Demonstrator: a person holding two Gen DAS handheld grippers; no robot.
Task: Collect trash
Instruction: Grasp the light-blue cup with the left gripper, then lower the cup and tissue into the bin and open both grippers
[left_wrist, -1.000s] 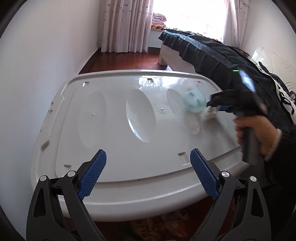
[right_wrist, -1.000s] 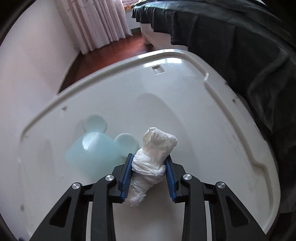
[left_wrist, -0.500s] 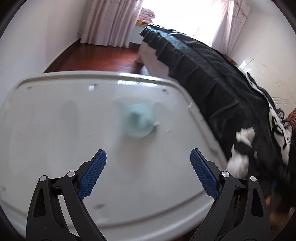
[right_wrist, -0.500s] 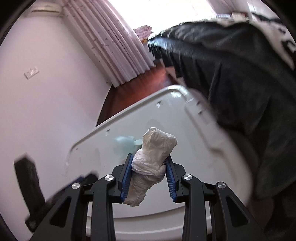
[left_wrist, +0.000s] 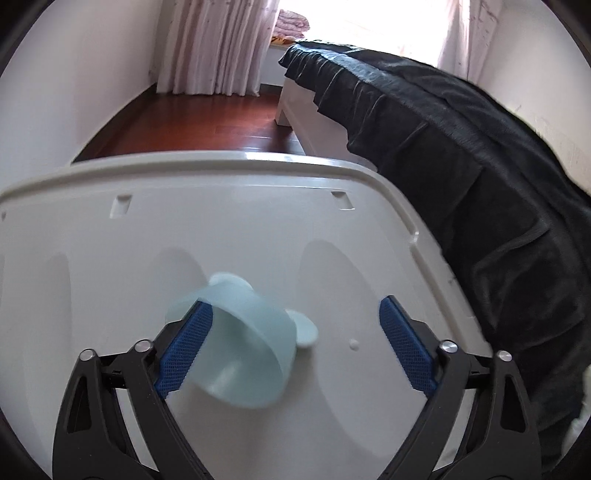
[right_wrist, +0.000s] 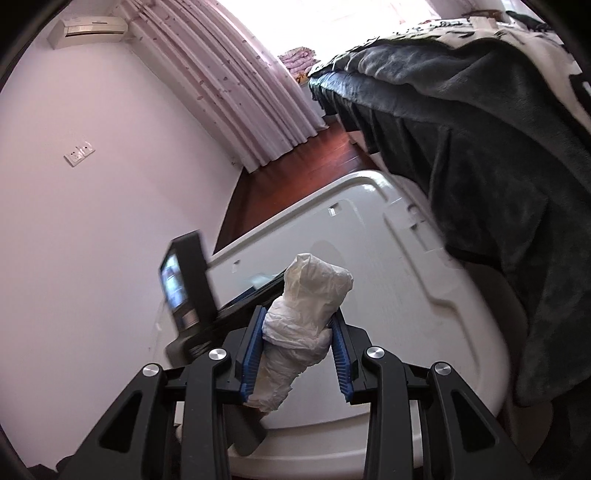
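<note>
Between the blue pads of the right claw (right_wrist: 299, 350): a crumpled white plastic wad (right_wrist: 304, 317), pinched round its middle, top bulging beyond the tips, tail hanging below, lifted well clear of the white tabletop (right_wrist: 406, 295). Jaws nearly closed, kept apart only by the wad. Best handled by keeping the squeeze steady, since slick film likely slips, and carrying it level toward wherever the trash goes; no bin visible in either view.

Just left of that claw, blurred: the body of the other tool, dark bed cover (right_wrist: 498, 166) off to the right.

Between the fingers of the left claw (left_wrist: 295, 339): wide open, gripping nothing. Pale blue cup (left_wrist: 240, 343) against the inner face of the left pad, mouth tipped toward the camera, small round blue lid (left_wrist: 304, 330) just beyond on the right. Whether pad and cup actually touch, hard to tell. Worth centring on the cup wall before closing, and closing gently, as a thin cup probably buckles or skids.

Only from the left wrist: cup, lid, a small white speck further right. Only from the right wrist: the wad in full, a wall socket, an air conditioner high up left.
</note>
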